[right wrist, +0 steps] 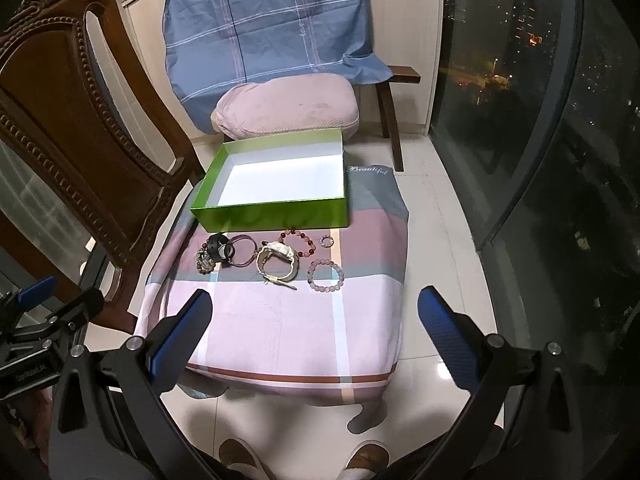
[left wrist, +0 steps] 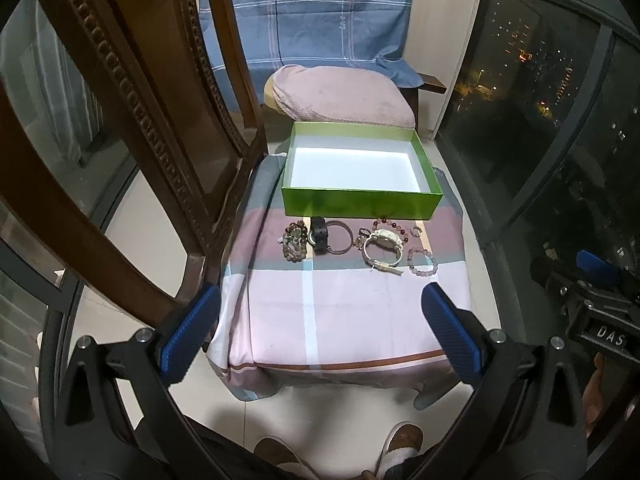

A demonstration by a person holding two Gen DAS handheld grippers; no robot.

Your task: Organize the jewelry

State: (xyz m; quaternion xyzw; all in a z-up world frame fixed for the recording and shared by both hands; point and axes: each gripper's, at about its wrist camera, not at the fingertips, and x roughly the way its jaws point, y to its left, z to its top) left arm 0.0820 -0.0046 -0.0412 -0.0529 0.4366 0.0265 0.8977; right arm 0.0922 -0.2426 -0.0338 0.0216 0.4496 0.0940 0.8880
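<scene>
An open green box (left wrist: 360,200) (right wrist: 272,210) with a white inside stands empty at the back of a cloth-covered stool (left wrist: 344,312) (right wrist: 280,320). In front of it lies a row of jewelry: a brown bead bracelet (left wrist: 294,240), a black watch (left wrist: 319,236) (right wrist: 218,249), a dark bangle (left wrist: 340,238) (right wrist: 243,256), a white watch (left wrist: 384,246) (right wrist: 278,262), a pink bead bracelet (left wrist: 423,263) (right wrist: 325,275), a red bead bracelet (right wrist: 298,242) and a small ring (right wrist: 327,241). My left gripper (left wrist: 320,320) and right gripper (right wrist: 316,320) are open and empty, near the stool's front.
A carved wooden chair (left wrist: 132,120) (right wrist: 72,120) stands close on the left. A pink cushion (left wrist: 340,96) and blue cloth (right wrist: 272,20) lie behind the box. A glass window wall (right wrist: 540,140) runs along the right. Slippered feet (right wrist: 300,460) show on the tiled floor below.
</scene>
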